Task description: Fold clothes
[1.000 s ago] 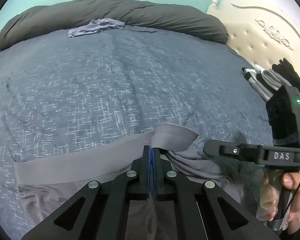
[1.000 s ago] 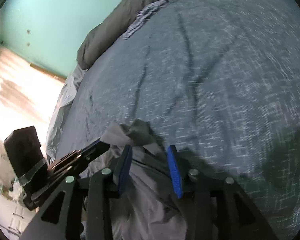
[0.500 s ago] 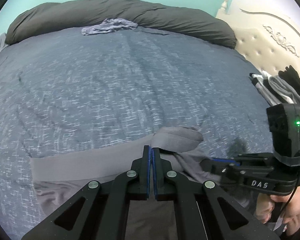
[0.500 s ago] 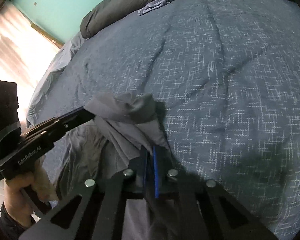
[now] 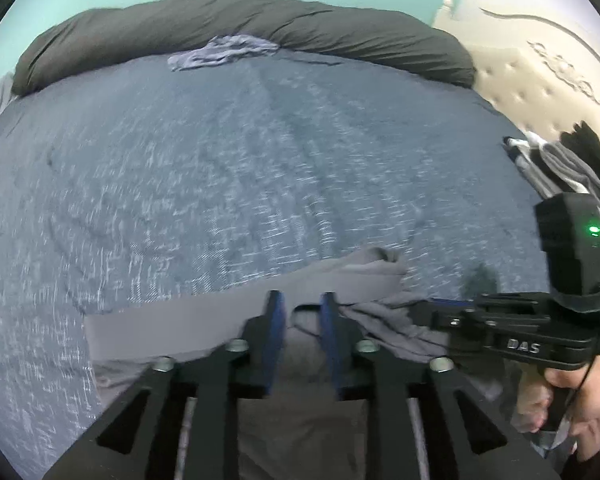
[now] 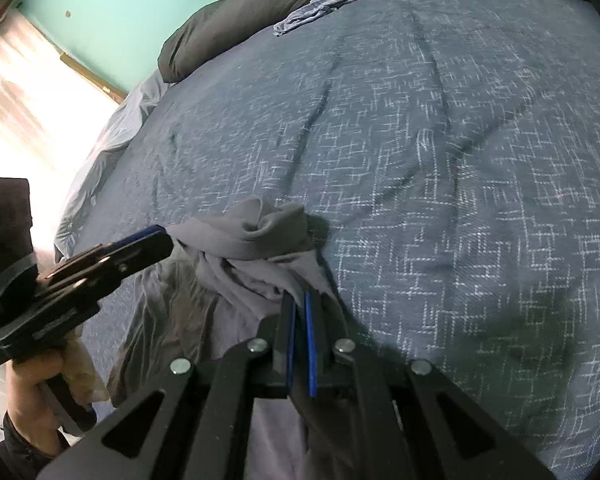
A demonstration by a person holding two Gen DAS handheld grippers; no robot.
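Note:
A grey garment (image 5: 172,324) lies crumpled on the blue patterned bedspread (image 5: 220,180), its wide waistband stretched to the left. My left gripper (image 5: 300,312) is open over the waistband, and the cloth lies slack between its blue pads. In the right wrist view the garment (image 6: 268,232) is bunched into a twisted knot. My right gripper (image 6: 300,304) is shut on a fold of it just below the knot. The left gripper (image 6: 156,240) shows there from the side, its tip at the knot's left end. In the left wrist view the right gripper (image 5: 440,306) comes in from the right.
A dark grey rolled duvet (image 5: 260,24) runs along the far edge of the bed, with a crumpled lavender cloth (image 5: 224,52) against it. Folded clothes (image 5: 560,168) are stacked by the cream tufted headboard (image 5: 540,60). The bed's left edge drops to a bright floor (image 6: 28,100).
My left gripper was shut on the waistband and has now opened, dropping it. My right gripper, open a second ago, has shut on the garment and holds it. Both views have shifted a little.

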